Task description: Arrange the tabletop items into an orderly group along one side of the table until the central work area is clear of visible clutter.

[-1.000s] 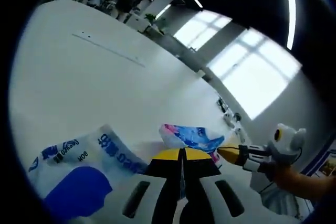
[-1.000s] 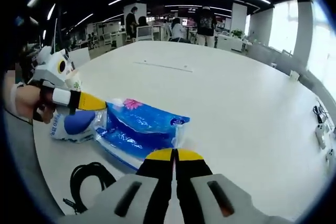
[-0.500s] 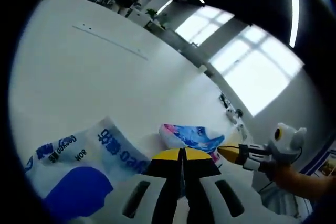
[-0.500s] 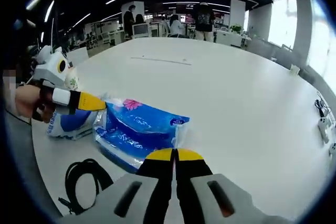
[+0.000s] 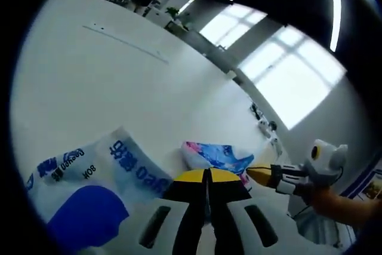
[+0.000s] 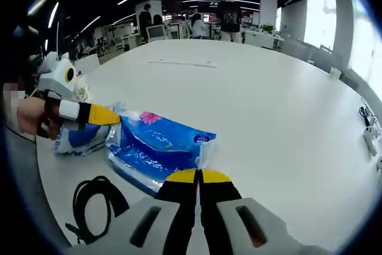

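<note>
The right gripper (image 6: 198, 177) pinches the blue tissue pack's (image 6: 158, 147) clear corner near the table (image 6: 268, 111) edge; the left gripper (image 5: 206, 176), closed too, grips the white-and-blue pack (image 5: 89, 189) (film looks slippery). Tugging could tear or slip; the black cable (image 6: 95, 201) may snag.
</note>
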